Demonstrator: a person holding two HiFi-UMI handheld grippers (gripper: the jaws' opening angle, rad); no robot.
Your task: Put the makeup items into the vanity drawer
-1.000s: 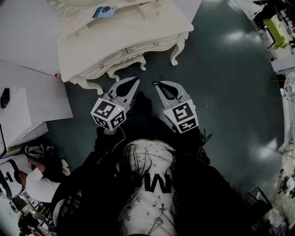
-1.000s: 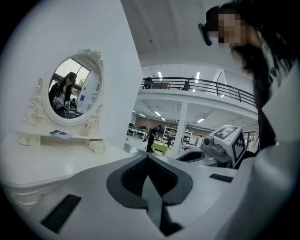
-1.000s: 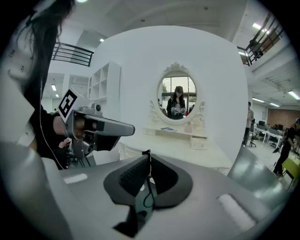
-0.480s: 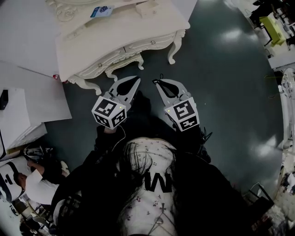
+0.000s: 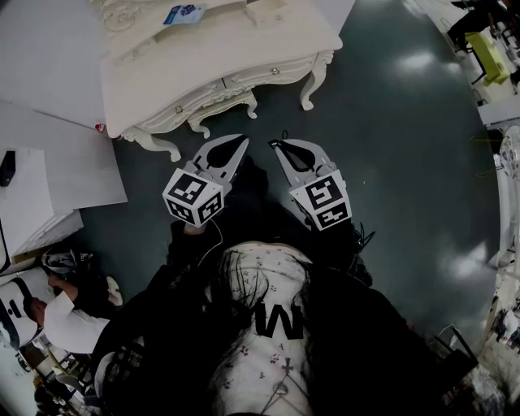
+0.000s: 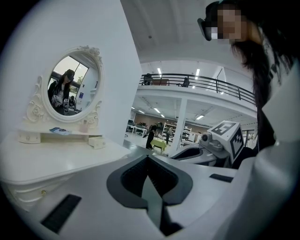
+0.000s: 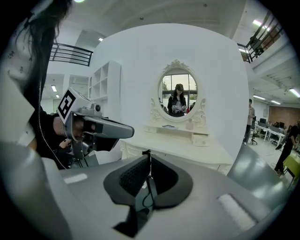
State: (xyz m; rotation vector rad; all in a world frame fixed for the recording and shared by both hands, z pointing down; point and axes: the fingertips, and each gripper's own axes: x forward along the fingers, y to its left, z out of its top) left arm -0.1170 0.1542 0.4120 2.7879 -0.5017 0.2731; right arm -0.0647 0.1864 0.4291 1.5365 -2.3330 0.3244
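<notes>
A white ornate vanity (image 5: pixel 203 65) stands ahead of me, and its drawer fronts (image 5: pixel 244 81) with small knobs are closed. On its top lie a flat blue packet (image 5: pixel 183 14) and a small white box (image 5: pixel 268 12). My left gripper (image 5: pixel 242 140) and right gripper (image 5: pixel 275 146) hang side by side over the dark floor, short of the vanity, both shut and empty. The left gripper view shows the oval mirror (image 6: pixel 70 89), the blue packet (image 6: pixel 58 131) and the white box (image 6: pixel 96 141). From the right gripper view I see the mirror (image 7: pixel 179 96), the box (image 7: pixel 200 139) and my left gripper (image 7: pixel 93 126).
White panels and a low white unit (image 5: pixel 57 162) stand at the left. A seated person (image 5: pixel 65 317) is at the lower left. Benches with clutter and a yellow-green item (image 5: pixel 487 53) line the right edge. Dark glossy floor (image 5: pixel 406 162) lies between.
The head camera has shifted slightly, so the vanity sits a little differently in view. Both grippers keep the same pose and stay shut.
</notes>
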